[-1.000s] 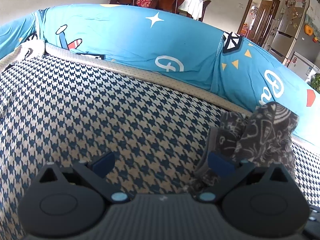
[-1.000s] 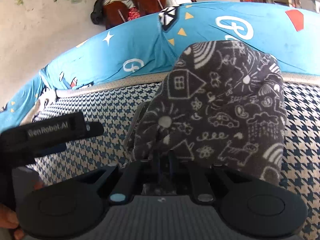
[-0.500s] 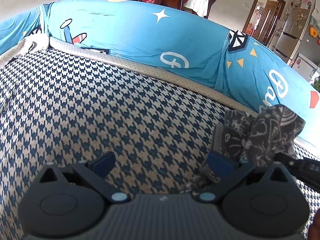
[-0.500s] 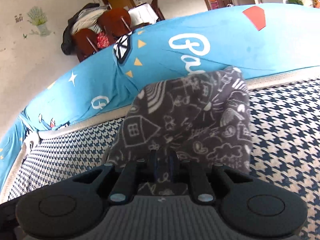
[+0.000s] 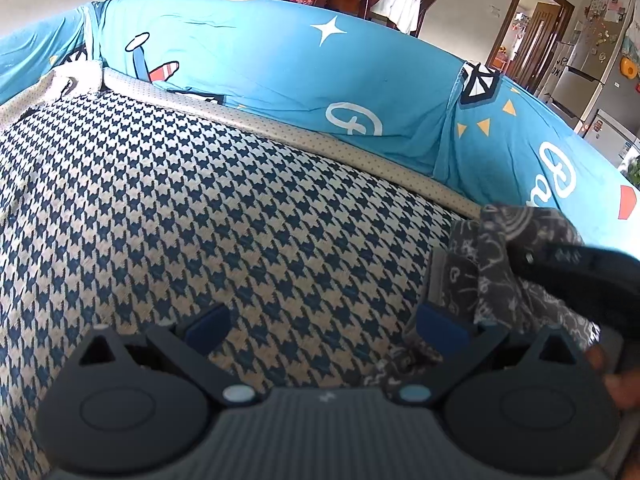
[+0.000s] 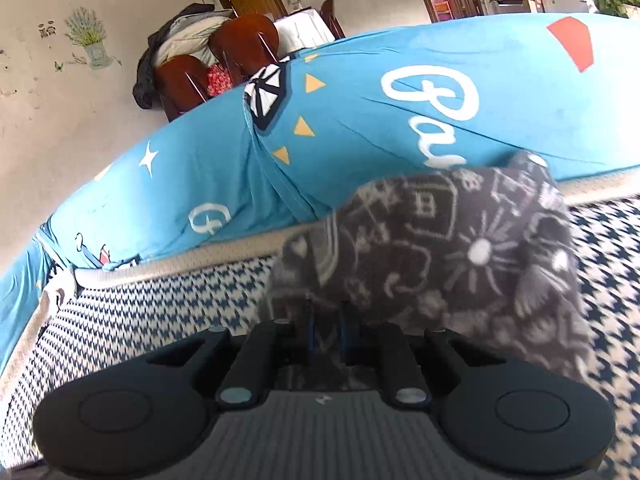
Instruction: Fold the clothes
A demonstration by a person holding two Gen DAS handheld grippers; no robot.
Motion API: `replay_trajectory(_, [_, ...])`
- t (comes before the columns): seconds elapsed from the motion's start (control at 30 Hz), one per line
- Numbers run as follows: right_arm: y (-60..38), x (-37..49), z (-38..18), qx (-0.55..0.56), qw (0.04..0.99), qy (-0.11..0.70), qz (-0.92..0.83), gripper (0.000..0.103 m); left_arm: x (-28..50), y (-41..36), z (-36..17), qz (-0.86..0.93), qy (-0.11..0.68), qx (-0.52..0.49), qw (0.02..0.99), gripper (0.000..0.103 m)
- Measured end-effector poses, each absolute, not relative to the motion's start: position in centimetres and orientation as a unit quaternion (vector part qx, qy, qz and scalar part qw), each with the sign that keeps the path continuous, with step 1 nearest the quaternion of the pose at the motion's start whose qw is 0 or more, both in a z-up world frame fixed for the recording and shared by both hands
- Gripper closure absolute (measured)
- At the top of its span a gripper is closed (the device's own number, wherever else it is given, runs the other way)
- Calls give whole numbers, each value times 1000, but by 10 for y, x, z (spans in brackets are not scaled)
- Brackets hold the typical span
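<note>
A dark grey garment with white doodle prints [image 6: 452, 256] hangs bunched in front of the right wrist camera, and my right gripper [image 6: 326, 320] is shut on its lower edge. In the left wrist view the same garment [image 5: 492, 264] sits at the right, held up over the houndstooth sofa seat [image 5: 200, 216]. My left gripper [image 5: 324, 320] is open above the seat with nothing between its blue pads [image 5: 208, 320]; its right finger is next to the cloth. The other gripper's black body [image 5: 580, 268] and a person's fingers [image 5: 616, 384] show at the right edge.
A blue cartoon-print cover [image 5: 320, 80] drapes the sofa back behind the seat. Brown wooden chairs [image 6: 224, 64] with clothes on them and a white-clothed table stand beyond. A doorway [image 5: 532, 28] and a fridge [image 5: 592, 68] lie at the far right.
The right gripper has lifted and swung right with the garment, so the left gripper dropped out of its view. The left camera rose a little and the right gripper's body came into its view.
</note>
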State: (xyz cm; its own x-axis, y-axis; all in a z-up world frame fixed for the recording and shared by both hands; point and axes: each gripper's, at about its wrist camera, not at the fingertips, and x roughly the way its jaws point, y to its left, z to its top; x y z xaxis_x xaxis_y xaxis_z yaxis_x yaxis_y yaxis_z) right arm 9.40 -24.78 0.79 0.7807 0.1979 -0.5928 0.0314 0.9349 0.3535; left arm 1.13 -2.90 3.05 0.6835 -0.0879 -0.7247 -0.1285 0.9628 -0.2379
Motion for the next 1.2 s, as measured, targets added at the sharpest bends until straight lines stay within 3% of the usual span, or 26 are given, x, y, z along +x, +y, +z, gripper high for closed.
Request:
replay_trajectory(0.37, [-242,135,-28,199,917,340,57,89,11,-26,26,13,404,-131,905,0])
replay_trajectory(0.57, [-242,132,-20,201,919,336,47,89,13,-23,25,17,405,-130,905,0])
replay_trajectory(1.2, [-259,20,19,227,907,354,32,80,7,-16,29,16,392,-103,914,0])
